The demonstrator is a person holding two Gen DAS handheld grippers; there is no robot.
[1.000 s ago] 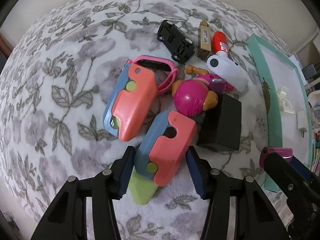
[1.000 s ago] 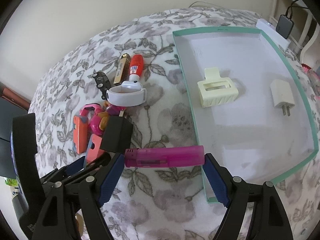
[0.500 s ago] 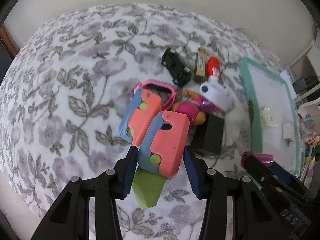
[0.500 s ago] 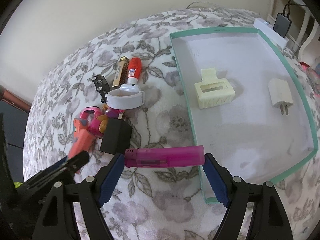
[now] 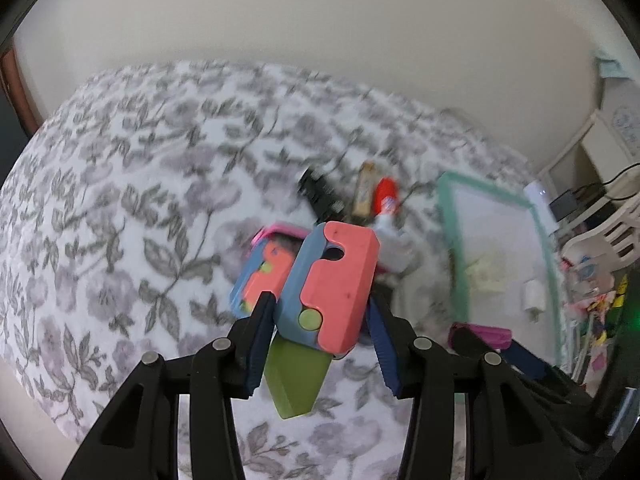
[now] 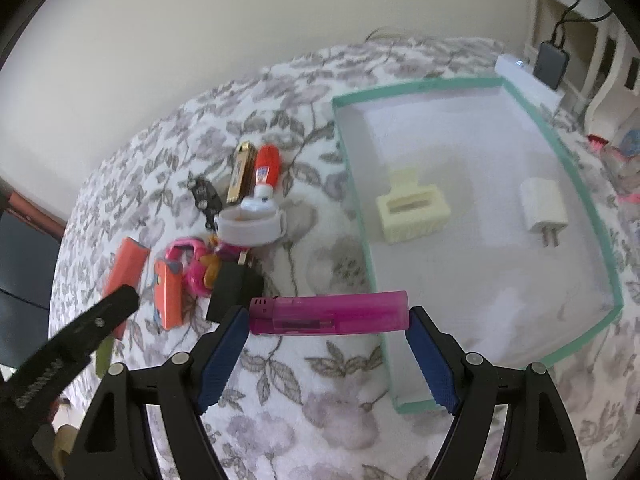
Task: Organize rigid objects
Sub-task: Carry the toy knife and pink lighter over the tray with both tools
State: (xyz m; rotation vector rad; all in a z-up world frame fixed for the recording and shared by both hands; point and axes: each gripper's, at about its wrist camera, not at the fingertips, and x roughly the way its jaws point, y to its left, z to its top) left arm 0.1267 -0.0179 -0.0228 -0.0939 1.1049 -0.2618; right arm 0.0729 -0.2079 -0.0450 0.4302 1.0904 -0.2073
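Observation:
My left gripper (image 5: 320, 316) is shut on a coral and blue toy knife with a green blade (image 5: 332, 284) and holds it above the floral bedspread. It also shows in the right wrist view (image 6: 126, 268). A second coral and blue toy (image 5: 260, 276) lies below on the spread, also in the right wrist view (image 6: 170, 292). My right gripper (image 6: 328, 316) is shut on a pink lighter (image 6: 328, 314), held crosswise near the left wall of the green-rimmed tray (image 6: 352, 184). The tray (image 5: 448, 216) holds a cream hair clip (image 6: 412, 208) and a white charger plug (image 6: 542, 208).
On the spread left of the tray lie a black box (image 6: 236, 284), a pink toy (image 6: 196, 264), a white band (image 6: 250, 224), a red tube (image 6: 266, 170), a gold lighter (image 6: 240, 174) and a black toy car (image 6: 206, 198). Shelves and cables stand at the far right.
My left gripper has lifted the coral and blue toy knife up off the pile and away from it. My right gripper still holds the pink lighter by the tray.

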